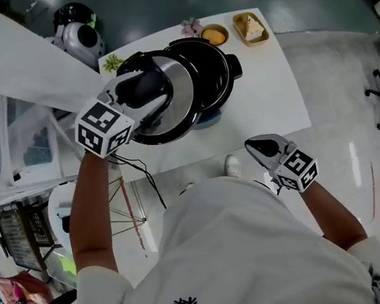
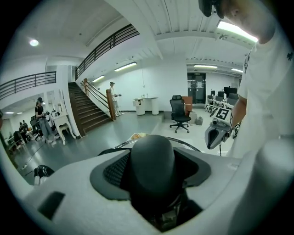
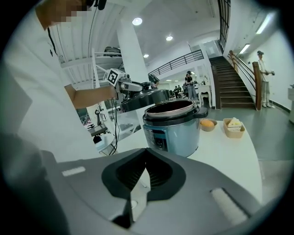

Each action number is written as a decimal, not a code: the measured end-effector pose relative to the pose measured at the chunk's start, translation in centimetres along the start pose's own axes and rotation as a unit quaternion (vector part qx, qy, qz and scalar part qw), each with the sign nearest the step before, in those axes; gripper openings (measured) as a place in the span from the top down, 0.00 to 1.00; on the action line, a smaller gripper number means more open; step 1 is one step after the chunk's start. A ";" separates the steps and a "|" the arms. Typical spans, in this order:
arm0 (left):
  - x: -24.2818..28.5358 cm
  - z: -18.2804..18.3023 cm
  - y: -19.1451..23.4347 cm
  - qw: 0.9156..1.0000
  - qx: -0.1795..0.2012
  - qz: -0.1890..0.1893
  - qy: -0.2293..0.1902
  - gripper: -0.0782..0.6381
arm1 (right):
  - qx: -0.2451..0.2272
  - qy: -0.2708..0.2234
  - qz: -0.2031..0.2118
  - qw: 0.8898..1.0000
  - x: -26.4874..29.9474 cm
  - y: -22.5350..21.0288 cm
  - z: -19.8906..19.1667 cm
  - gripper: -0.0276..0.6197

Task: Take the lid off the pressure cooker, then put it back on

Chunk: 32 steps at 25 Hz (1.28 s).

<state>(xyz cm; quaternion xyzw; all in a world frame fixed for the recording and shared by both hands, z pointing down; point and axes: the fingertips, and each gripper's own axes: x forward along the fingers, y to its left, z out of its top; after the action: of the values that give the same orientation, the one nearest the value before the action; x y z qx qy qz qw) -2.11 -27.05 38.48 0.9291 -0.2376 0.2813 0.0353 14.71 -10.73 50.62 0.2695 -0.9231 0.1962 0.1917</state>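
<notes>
Black rubber pads of my left gripper (image 1: 142, 87) are clamping the dark knob (image 2: 151, 160) on top of the lid (image 1: 178, 110). The jaws are standing fairly wide around it, and in the left gripper view the knob is filling the space between them. I am holding the lid in the air, clear of the pot. In the head view it is sitting in the upper middle of the frame, overlapping the left side of the pressure cooker (image 1: 218, 64) and hanging out past it toward the left. In the right gripper view the lid is showing tilted, above and to the left of the cooker's rim.

The pressure cooker is standing open on the white table (image 1: 271, 102), its dark inner rim showing, with its control panel facing the lower left of the right gripper view.

My right gripper (image 1: 264, 149) is hovering at the lower right of the head view, just off the table's near edge and well apart from the cooker. Its jaws are resting together with nothing between them.

Beyond the cooker, near the table's far edge, a round bowl (image 1: 214, 35) with something orange in it is sitting just beside a rectangular dish (image 1: 250, 28).
</notes>
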 end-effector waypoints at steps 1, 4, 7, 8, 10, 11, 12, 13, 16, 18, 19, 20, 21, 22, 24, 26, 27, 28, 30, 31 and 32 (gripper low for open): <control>0.8 0.4 -0.1 1.000 0.003 -0.004 0.000 0.49 | 0.001 -0.001 -0.003 1.000 -0.4 -0.5 -0.1 0.94; 3.0 1.4 -0.4 1.000 0.008 -0.014 0.001 0.49 | 0.003 -0.004 -0.011 1.000 -1.7 -1.7 -0.6 0.94; 5.0 2.0 -0.6 1.000 0.012 -0.021 0.004 0.49 | 0.008 -0.005 -0.019 1.000 -3.0 -2.9 -1.0 0.94; 5.5 2.1 -0.6 1.000 0.013 -0.023 0.006 0.49 | 0.009 -0.006 -0.021 1.000 -3.3 -3.2 -1.1 0.94; 6.5 2.3 -0.6 0.999 0.015 -0.027 0.009 0.49 | 0.012 -0.006 -0.026 1.000 -3.9 -3.8 -1.3 0.94; 6.9 2.3 -0.6 0.999 0.015 -0.029 0.011 0.49 | 0.013 -0.006 -0.027 1.000 -4.2 -4.1 -1.4 0.94; 7.3 2.3 -0.6 0.999 0.016 -0.031 0.013 0.49 | 0.014 -0.006 -0.029 0.999 -4.4 -4.3 -1.5 0.94; 7.7 2.4 -0.6 0.999 0.017 -0.032 0.015 0.49 | 0.015 -0.006 -0.030 0.999 -4.7 -4.5 -1.6 0.94; 8.8 2.3 -0.3 0.999 0.020 -0.037 0.022 0.49 | 0.020 -0.006 -0.036 0.999 -5.4 -5.2 -1.9 0.94; 9.5 2.4 -0.2 0.999 0.022 -0.039 0.024 0.49 | 0.023 -0.007 -0.038 0.999 -5.9 -5.7 -2.0 0.94; 9.8 2.4 -0.2 0.999 0.023 -0.041 0.025 0.49 | 0.024 -0.008 -0.039 0.999 -6.1 -5.9 -2.1 0.94; 10.1 2.4 -0.1 0.999 0.024 -0.042 0.025 0.49 | 0.025 -0.008 -0.041 0.999 -6.2 -6.2 -2.2 0.94; 10.3 2.5 0.0 0.998 0.023 -0.044 0.025 0.49 | 0.026 -0.008 -0.042 0.999 -6.4 -6.4 -2.2 0.94; 10.6 2.5 0.0 0.998 0.023 -0.045 0.025 0.49 | 0.028 -0.008 -0.043 0.999 -6.5 -6.6 -2.3 0.94; 11.0 2.6 0.0 0.998 0.026 -0.048 0.026 0.49 | 0.030 -0.008 -0.043 0.999 -6.7 -6.9 -2.4 0.94; 11.3 2.5 0.0 0.998 0.032 -0.051 0.030 0.49 | 0.032 -0.007 -0.043 0.999 -6.8 -7.1 -2.5 0.94; 11.4 2.5 0.0 0.998 0.034 -0.052 0.032 0.49 | 0.032 -0.007 -0.043 0.999 -6.8 -7.2 -2.5 0.94; 11.5 2.5 0.0 0.997 0.035 -0.054 0.033 0.49 | 0.033 -0.007 -0.043 0.999 -6.8 -7.4 -2.6 0.94; 11.8 2.2 0.1 0.997 0.035 -0.060 0.034 0.49 | 0.034 -0.006 -0.043 0.998 -6.8 -7.6 -2.5 0.94; 12.0 2.0 0.1 0.997 0.035 -0.063 0.035 0.49 | 0.034 -0.006 -0.043 0.998 -6.7 -7.6 -2.5 0.94; 12.0 1.8 0.1 0.997 0.035 -0.065 0.035 0.49 | 0.034 -0.005 -0.043 0.998 -6.6 -7.7 -2.4 0.94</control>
<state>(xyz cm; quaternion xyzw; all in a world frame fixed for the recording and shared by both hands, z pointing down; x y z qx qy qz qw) 7.51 -32.60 43.44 0.9328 -0.1650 0.3191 0.0298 24.89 -12.78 51.62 0.3164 -0.9044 0.2179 0.1856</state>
